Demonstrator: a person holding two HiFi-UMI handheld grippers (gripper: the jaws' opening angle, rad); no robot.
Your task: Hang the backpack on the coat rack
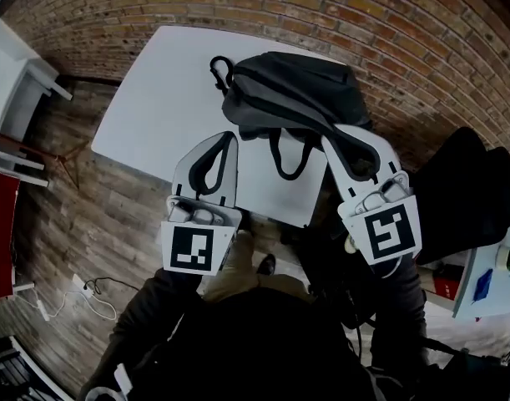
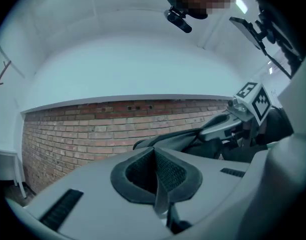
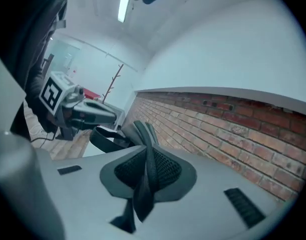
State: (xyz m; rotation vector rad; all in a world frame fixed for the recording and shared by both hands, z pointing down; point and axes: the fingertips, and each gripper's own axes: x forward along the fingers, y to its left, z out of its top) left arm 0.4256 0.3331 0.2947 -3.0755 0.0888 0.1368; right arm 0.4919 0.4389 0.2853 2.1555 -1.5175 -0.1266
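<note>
The left gripper (image 1: 224, 145) is clenched on a thin grey webbing strap (image 2: 161, 198) of the dark grey fabric backpack (image 1: 295, 90) and points level toward the red brick wall (image 2: 92, 129). The backpack lies between the two grippers, over the far corner of the white rectangular table (image 1: 167, 107); I cannot tell whether it rests on it. The right gripper (image 1: 340, 144) is clamped on a black webbing strap (image 3: 142, 189) and tilts slightly downward. Only the right gripper view shows the thin branched brown coat rack (image 3: 112, 86), well apart from the backpack.
</note>
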